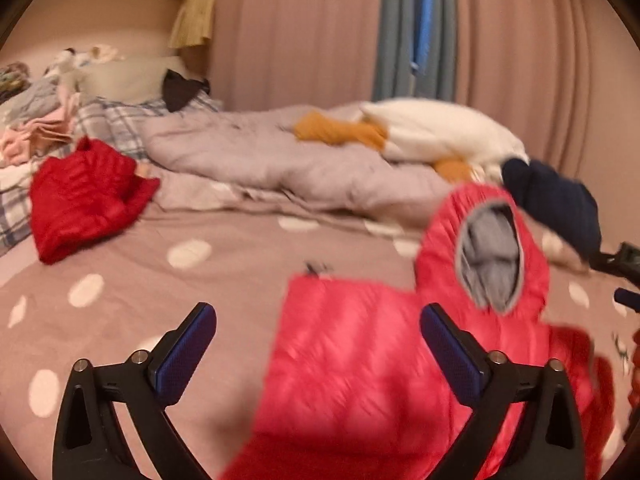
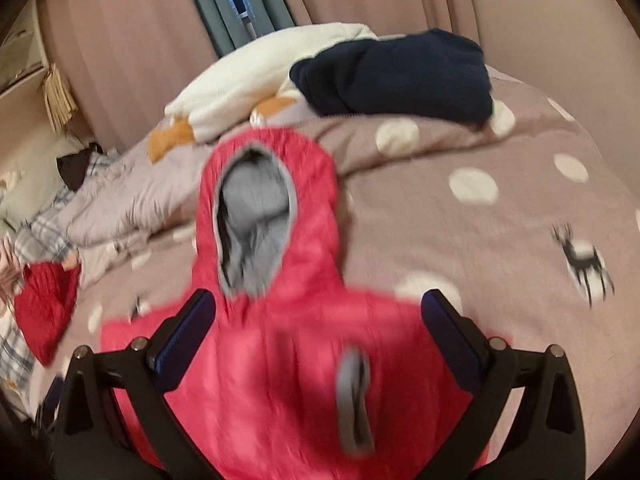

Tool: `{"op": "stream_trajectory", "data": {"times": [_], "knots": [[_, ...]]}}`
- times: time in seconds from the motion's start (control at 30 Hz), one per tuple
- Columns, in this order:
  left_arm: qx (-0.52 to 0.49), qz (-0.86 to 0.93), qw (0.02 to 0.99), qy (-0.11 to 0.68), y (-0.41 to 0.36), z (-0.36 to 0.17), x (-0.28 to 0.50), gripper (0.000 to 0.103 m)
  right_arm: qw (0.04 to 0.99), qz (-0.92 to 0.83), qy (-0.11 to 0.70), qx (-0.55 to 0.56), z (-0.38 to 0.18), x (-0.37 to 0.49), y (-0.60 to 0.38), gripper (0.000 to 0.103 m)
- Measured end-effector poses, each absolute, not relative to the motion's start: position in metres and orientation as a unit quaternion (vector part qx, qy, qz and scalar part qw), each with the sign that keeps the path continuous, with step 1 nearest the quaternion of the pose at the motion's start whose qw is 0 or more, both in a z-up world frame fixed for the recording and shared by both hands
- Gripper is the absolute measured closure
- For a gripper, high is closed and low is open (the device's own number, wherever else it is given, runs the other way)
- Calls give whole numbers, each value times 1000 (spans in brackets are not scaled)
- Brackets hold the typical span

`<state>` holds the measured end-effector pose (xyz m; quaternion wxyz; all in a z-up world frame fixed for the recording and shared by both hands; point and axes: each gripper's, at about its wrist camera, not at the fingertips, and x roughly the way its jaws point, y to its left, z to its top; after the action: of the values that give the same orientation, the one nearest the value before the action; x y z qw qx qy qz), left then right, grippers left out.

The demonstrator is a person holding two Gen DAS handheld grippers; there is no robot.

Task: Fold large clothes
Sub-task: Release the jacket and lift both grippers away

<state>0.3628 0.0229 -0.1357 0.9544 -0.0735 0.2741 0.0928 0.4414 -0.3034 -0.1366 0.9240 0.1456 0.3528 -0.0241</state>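
Pink jacket (image 2: 280, 360) prob. below right gripper (image 2: 319, 334), jaws apart, blurry

Dotted mauve bedspread (image 1: 140, 272) covers bed. Crumpled lilac duvet (image 1: 256, 152) along far side. White plush toy (image 1: 440, 132) with orange parts on duvet. Plaid pillow (image 1: 120, 120) at head. Pink curtains (image 1: 300, 28) behind bed.

Pink hooded puffer jacket (image 2: 280, 360) lies spread on bed, grey-lined hood open.

Right gripper (image 2: 318, 322) jaws wide, empty, above red jacket (image 2: 280, 380). Grey-lined hood (image 2: 256, 216) lies on dotted bedspread (image 2: 460, 248).
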Motion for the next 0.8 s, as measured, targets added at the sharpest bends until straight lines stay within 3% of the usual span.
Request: {"op": "stream_trajectory", "data": {"times": [0.13, 0.23, 0.47, 0.53, 0.57, 0.6, 0.8], "knots": [[-70, 146, 947, 277, 40, -126, 372, 24, 928, -50, 363, 60, -131, 498, -292, 0], [-69, 150, 944, 286, 48, -134, 384, 26, 919, -52, 389, 40, -147, 538, -291, 0], [-80, 156, 933, 314, 58, -166, 394, 26, 887, -35, 446, 114, -205, 614, -298, 3], [-91, 152, 928, 328, 57, -179, 393, 26, 875, -53, 468, 114, -226, 631, -298, 27], [-96, 148, 929, 326, 56, -183, 393, 26, 870, -53, 472, 130, -234, 633, -300, 70], [-96, 144, 928, 330, 55, -188, 395, 26, 872, -54, 461, 155, -238, 630, -303, 94], [-60, 139, 925, 350, 40, -194, 398, 26, 919, -50, 367, 134, -186, 582, -296, 94]]}}
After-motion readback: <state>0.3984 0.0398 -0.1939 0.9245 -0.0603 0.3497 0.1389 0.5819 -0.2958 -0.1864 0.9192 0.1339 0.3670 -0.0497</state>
